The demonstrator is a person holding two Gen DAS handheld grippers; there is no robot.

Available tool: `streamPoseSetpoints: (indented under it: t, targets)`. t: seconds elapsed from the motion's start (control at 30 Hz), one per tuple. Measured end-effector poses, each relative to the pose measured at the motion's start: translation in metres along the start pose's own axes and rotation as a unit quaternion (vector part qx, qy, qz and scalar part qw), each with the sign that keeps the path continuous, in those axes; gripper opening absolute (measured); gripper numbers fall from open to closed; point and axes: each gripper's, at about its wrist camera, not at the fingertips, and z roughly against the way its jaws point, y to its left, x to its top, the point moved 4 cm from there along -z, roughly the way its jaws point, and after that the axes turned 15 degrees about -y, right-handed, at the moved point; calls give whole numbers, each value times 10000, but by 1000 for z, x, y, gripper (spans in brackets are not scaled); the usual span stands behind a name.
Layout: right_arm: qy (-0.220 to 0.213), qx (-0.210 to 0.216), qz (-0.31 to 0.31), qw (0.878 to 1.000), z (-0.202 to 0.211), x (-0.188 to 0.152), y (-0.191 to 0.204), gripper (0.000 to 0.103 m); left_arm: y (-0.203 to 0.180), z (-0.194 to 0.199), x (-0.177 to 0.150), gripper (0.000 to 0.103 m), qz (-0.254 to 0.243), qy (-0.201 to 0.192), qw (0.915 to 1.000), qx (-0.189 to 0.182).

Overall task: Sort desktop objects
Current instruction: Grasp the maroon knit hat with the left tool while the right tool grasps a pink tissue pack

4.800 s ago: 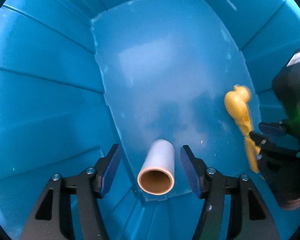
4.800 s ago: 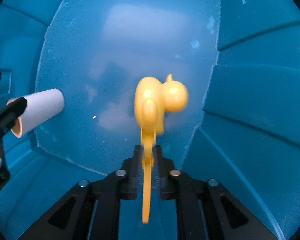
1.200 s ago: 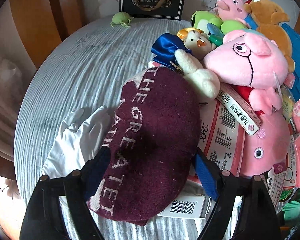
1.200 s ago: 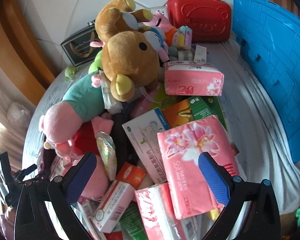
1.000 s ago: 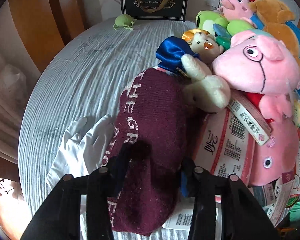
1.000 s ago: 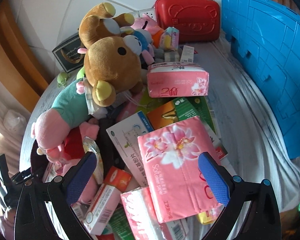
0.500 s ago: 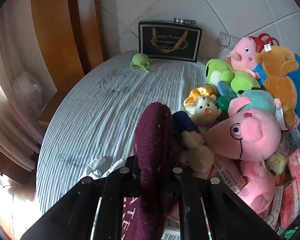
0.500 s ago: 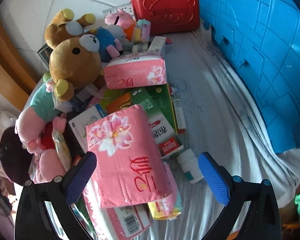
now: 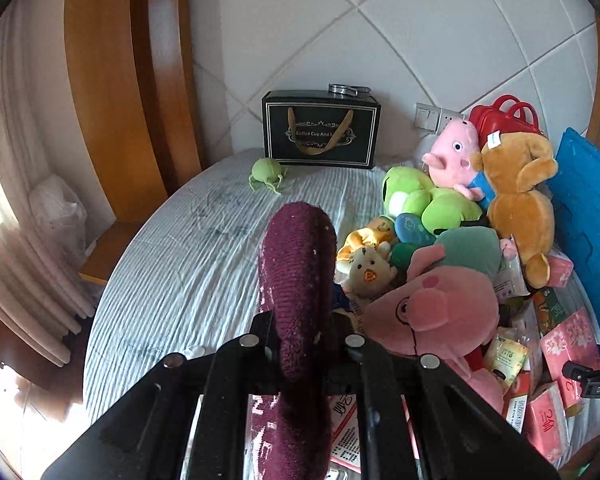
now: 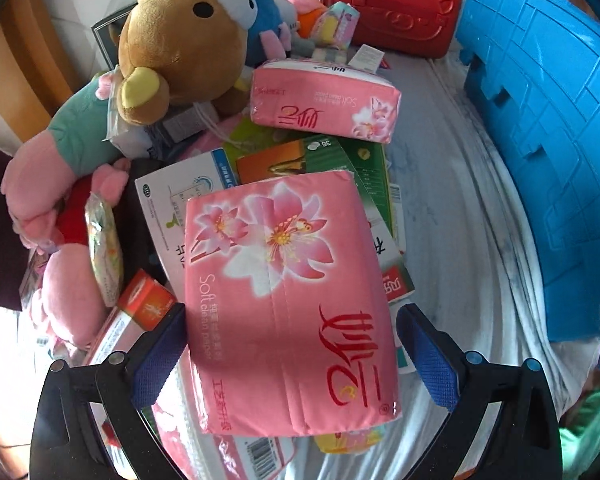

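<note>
Above the cluttered bench (image 9: 188, 264), my left hand-held gripper (image 9: 300, 336) clamps a maroon knitted hat (image 9: 298, 264); my right hand-held gripper (image 10: 288, 354), jaws just narrowing, straddles a pink floral tissue pack (image 10: 284, 280) without pinching it. Most of the pile looks unsorted.

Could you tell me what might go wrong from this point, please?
The floppy maroon knitted hat, pinched in the shut left tongs, hangs low and might drag on the pile. The right tongs, just closing, straddle the pink flowered tissue pack, which might slide off the boxes beneath.
</note>
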Motion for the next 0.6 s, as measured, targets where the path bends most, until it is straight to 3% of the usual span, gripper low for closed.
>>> streamPoseSetpoints:
  t: [0.3,0.6]
  targets:
    - [-717,75,-120,9973,40,31,-5,87,-10,20,27,11,54,-295,9995,-36]
    - [-1647,-50,-437,9854,107,63,-9,87,-11,44,53,11,10,-688,9973,-239]
